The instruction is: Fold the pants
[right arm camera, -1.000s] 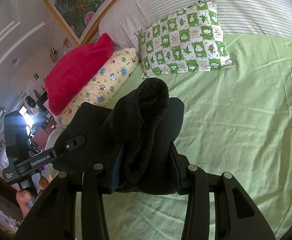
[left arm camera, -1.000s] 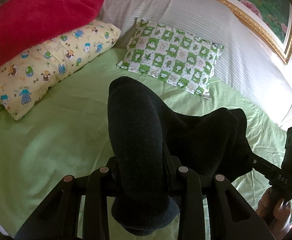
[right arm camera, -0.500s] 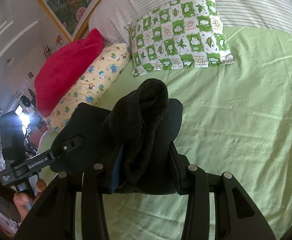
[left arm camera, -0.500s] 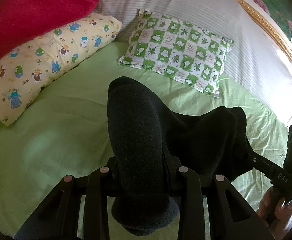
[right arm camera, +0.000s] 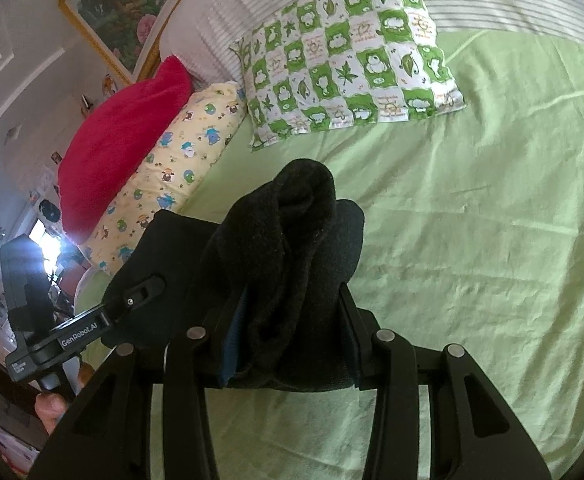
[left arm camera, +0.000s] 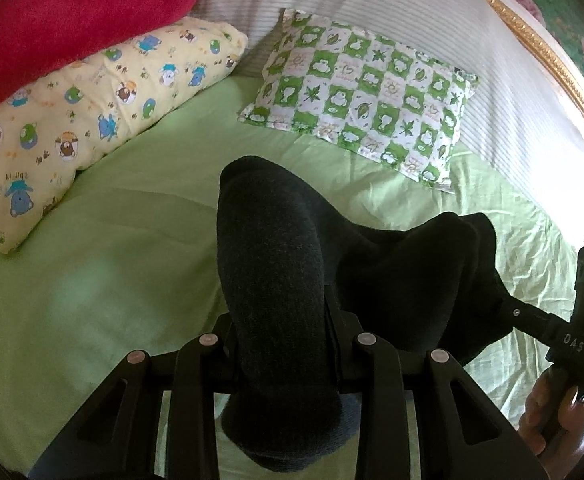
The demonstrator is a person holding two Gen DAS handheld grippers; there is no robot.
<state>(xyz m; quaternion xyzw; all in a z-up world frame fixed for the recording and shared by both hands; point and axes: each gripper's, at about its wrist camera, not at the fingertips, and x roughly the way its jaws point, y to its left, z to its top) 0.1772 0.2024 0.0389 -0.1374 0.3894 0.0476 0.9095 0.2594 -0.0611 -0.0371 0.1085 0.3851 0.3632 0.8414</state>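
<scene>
The dark grey pants hang bunched between both grippers above the green bed sheet. My left gripper is shut on one thick fold of the pants, which bulges up and droops below the jaws. My right gripper is shut on another bunched fold of the pants. The cloth stretches between the two. The right gripper shows at the right edge of the left wrist view, and the left gripper at the left of the right wrist view. The fingertips are hidden by cloth.
A green-and-white checked pillow lies by the striped headboard. A yellow cartoon-print pillow with a red plush cushion on it lies to the left. A gold-framed painting hangs above.
Both grippers have moved forward and down toward the pillows, carrying the pants with them. Both grips are unchanged.
</scene>
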